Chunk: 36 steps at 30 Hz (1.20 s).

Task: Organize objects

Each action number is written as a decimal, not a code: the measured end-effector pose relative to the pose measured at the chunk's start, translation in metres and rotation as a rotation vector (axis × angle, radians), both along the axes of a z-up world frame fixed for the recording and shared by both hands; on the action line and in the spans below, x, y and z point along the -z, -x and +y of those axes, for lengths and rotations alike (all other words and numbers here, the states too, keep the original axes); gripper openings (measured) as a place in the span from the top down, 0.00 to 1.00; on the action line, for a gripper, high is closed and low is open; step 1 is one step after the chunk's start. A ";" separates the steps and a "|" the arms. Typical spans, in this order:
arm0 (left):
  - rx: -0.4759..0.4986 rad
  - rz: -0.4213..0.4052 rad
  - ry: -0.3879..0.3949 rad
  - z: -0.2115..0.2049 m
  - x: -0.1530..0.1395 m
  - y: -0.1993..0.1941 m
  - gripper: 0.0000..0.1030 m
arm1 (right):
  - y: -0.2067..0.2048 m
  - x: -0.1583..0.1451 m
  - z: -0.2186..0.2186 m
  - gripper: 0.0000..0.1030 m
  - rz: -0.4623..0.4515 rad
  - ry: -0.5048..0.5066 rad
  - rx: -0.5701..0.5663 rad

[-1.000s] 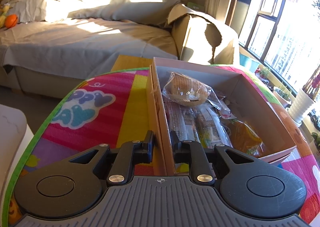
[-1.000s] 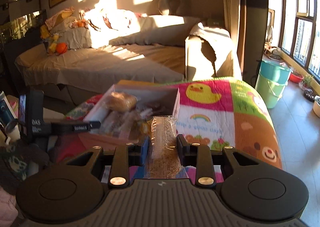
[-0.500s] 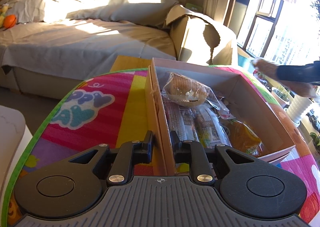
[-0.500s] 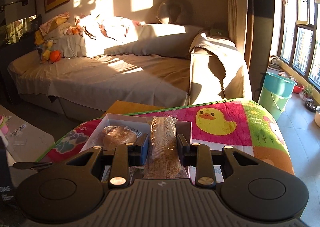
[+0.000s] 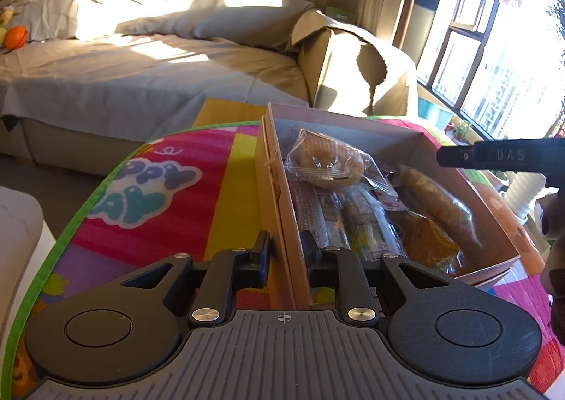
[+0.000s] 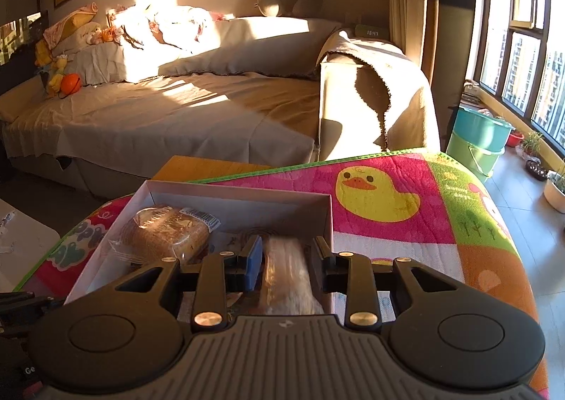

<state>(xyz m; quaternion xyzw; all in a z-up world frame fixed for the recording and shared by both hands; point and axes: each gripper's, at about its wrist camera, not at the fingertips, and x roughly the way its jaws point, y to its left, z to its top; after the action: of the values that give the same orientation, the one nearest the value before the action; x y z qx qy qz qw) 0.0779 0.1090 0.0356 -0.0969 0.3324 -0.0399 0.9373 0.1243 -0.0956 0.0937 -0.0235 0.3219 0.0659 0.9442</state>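
An open cardboard box [image 5: 275, 167] stands on a colourful play mat [image 5: 159, 195] and holds several wrapped snacks, among them a round bread bun [image 5: 328, 161]. My left gripper [image 5: 286, 251] is shut on the box's left wall. My right gripper [image 6: 286, 260] hangs over the box [image 6: 240, 188], its jaws spread wider than the long wrapped snack bar [image 6: 287, 276] between them. That bar [image 5: 438, 202] lies in the right of the box in the left wrist view. The right gripper's finger [image 5: 501, 154] shows there above the box's right side.
A covered sofa [image 6: 159, 110] stands behind the mat. A yellow board [image 6: 208, 167] sticks out beyond the box. A green bucket [image 6: 476, 145] and potted plants [image 6: 558, 184] stand by the window at right. The mat's duck picture [image 6: 374, 188] lies right of the box.
My right gripper moved left and down over the box, then opened; the snack bar dropped from its fingers into the box's right side. My left gripper stayed clamped on the box wall.
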 end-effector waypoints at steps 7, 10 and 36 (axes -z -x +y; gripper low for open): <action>0.001 0.000 -0.002 0.000 0.000 0.000 0.79 | 0.012 0.005 -0.012 0.66 0.015 0.006 -0.004; 0.002 0.000 -0.001 0.001 0.000 0.000 0.79 | 0.025 0.006 -0.017 0.51 0.010 0.021 -0.037; 0.079 -0.083 -0.324 -0.066 0.005 -0.147 0.18 | -0.002 0.060 -0.085 0.29 -0.022 -0.004 0.094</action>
<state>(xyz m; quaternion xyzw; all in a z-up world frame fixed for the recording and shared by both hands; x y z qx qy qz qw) 0.2253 0.0426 0.0311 0.0703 0.2990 -0.0266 0.9513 0.1266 -0.1803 0.0336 -0.0071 0.3122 0.0217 0.9498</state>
